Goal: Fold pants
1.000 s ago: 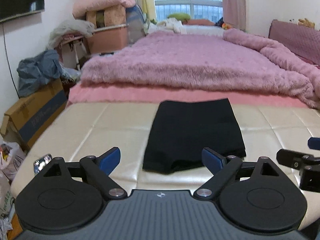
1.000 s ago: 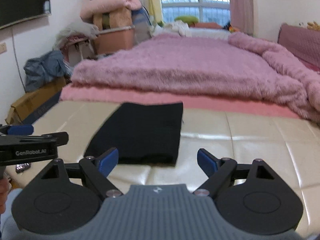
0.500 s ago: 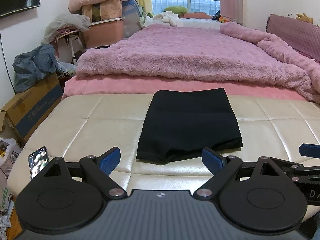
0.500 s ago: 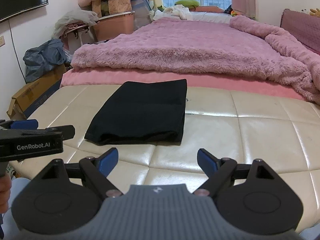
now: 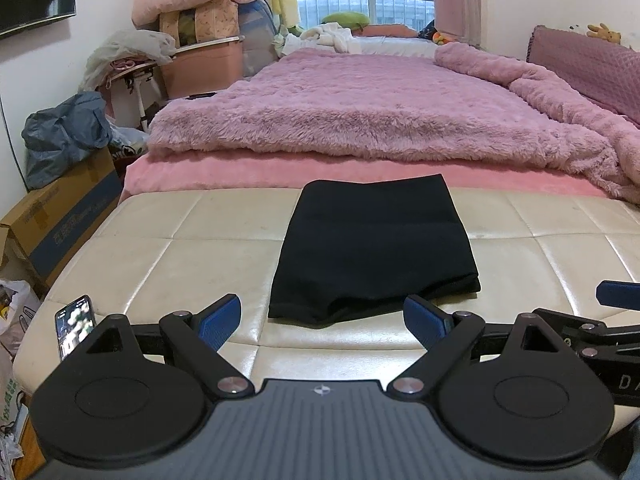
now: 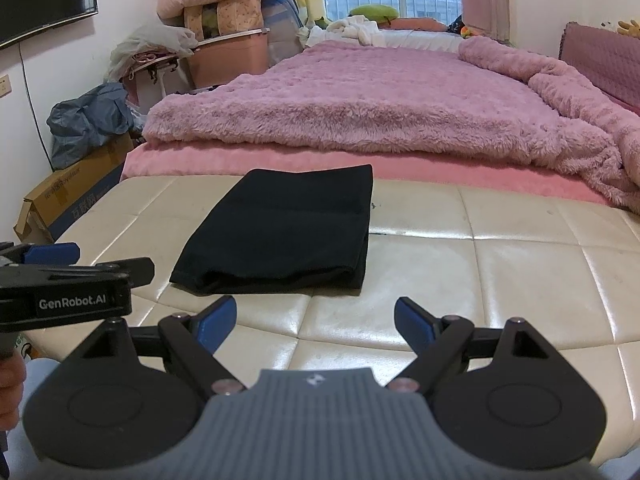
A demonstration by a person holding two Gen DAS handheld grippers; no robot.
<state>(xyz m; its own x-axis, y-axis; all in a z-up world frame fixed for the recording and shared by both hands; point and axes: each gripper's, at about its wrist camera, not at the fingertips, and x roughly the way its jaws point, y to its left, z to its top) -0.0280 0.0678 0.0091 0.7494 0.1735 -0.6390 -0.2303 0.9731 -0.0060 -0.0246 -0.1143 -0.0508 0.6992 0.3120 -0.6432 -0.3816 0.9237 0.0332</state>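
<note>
The black pants (image 5: pixel 374 246) lie folded into a compact rectangle on the cream quilted bench (image 5: pixel 192 256); they also show in the right wrist view (image 6: pixel 284 226). My left gripper (image 5: pixel 322 318) is open and empty, held just in front of the pants' near edge, above the bench. My right gripper (image 6: pixel 315 322) is open and empty, in front of and slightly right of the pants. Neither gripper touches the cloth. The right gripper shows at the left wrist view's right edge (image 5: pixel 616 296), and the left gripper at the right wrist view's left edge (image 6: pixel 52 254).
A phone (image 5: pixel 74 326) lies on the bench's near left corner. Behind the bench is a bed with a fluffy pink blanket (image 5: pixel 380 108). A cardboard box (image 5: pixel 60 212) with a grey bag stands on the floor at left.
Both grippers have drawn back and risen a little, away from the folded pants. The pants lie unmoved. Both stay open.
</note>
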